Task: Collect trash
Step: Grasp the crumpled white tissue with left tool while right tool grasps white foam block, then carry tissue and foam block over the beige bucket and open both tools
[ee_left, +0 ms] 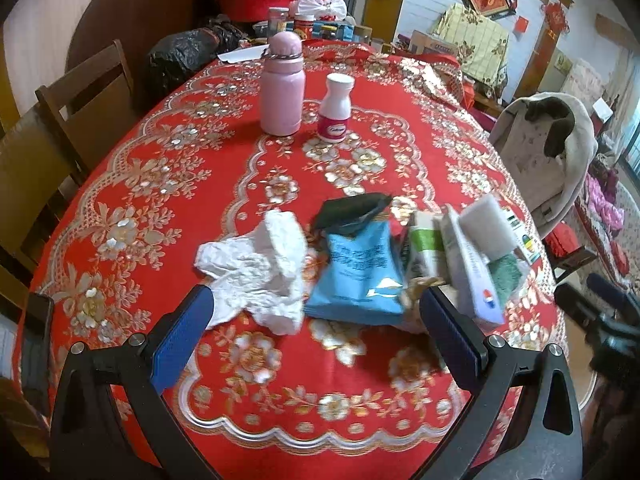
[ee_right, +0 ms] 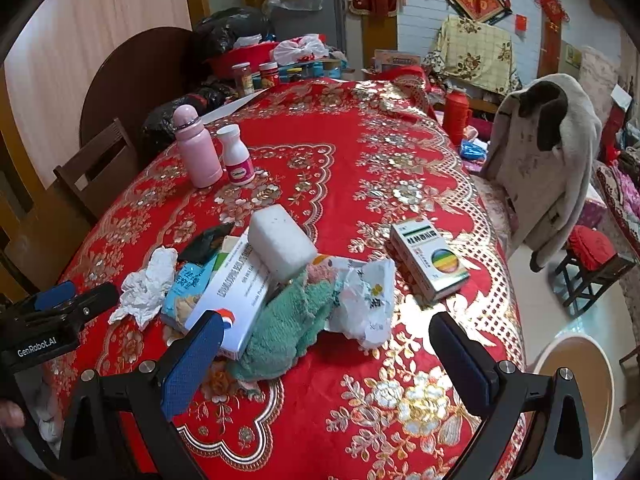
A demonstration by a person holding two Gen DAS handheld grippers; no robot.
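Red-clothed table (ee_left: 168, 184) carried the trash, heaped just ahead of both jaws, likely for easy gathering. Left gripper (ee_left: 316, 312): jaws spread wide, empty, bracketing crumpled tissue (ee_left: 260, 272) and blue snack bag (ee_left: 360, 268). Right gripper (ee_right: 326, 338): equally wide, empty, before green cloth (ee_right: 288, 320) and torn white wrapper (ee_right: 366, 300).

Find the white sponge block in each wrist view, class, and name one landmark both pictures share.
Left wrist: the sponge sits right of centre, atop the trash pile, above the right fingertip.
Right wrist: the sponge sits left of centre, resting on the white box and green cloth.
Shared landmark: the pink bottle, standing beyond the pile.
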